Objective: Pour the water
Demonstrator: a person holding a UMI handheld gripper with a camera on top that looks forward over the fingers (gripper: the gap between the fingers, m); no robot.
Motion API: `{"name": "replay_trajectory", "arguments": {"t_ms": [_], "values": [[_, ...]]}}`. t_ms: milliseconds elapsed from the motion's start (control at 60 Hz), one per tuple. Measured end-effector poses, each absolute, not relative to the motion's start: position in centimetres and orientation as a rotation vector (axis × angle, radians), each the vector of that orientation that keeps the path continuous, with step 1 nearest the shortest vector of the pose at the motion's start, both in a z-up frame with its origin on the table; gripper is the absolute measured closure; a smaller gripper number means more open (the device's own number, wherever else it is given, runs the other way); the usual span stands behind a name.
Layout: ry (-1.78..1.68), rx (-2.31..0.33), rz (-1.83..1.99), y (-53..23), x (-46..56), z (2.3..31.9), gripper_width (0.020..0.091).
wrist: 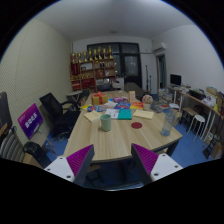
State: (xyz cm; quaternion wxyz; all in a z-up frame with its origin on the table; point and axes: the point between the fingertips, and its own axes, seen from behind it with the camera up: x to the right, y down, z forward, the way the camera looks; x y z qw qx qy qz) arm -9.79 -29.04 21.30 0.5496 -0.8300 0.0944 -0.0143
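Note:
My gripper [112, 156] is held over the near end of a long wooden table [120, 138]. Its purple pads [80, 160] stand wide apart, so it is open with nothing between them. Well beyond the fingers a green mug [106, 122] stands on the left half of the table. A clear glass vessel [167, 122] stands near the table's right edge. I cannot tell whether either holds water.
Papers [143, 114], a teal book [123, 113] and several colourful items [116, 100] lie further along the table. Black office chairs [55, 110] and a purple-backed chair [30, 122] stand to the left. A shelf [92, 66] stands at the back and desks [195, 100] to the right.

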Motion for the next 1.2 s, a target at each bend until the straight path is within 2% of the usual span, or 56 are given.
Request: {"name": "replay_trajectory", "arguments": {"t_ms": [217, 467, 717, 933, 1200], "values": [[0.265, -1.952, -0.109, -30.2, -7.2, 22.5, 0.0297], [0.316, -1.855, -0.231, -28.6, 7.1, 22.0, 0.0294], [0.325, -1.832, -0.238, -18.3, 22.4, 16.7, 0.0293], [0.256, -1.863, -0.232, -9.8, 28.4, 10.3, 0.0297], [0.281, -1.793, -0.258, -5.5, 33.0, 8.6, 0.0269]]}}
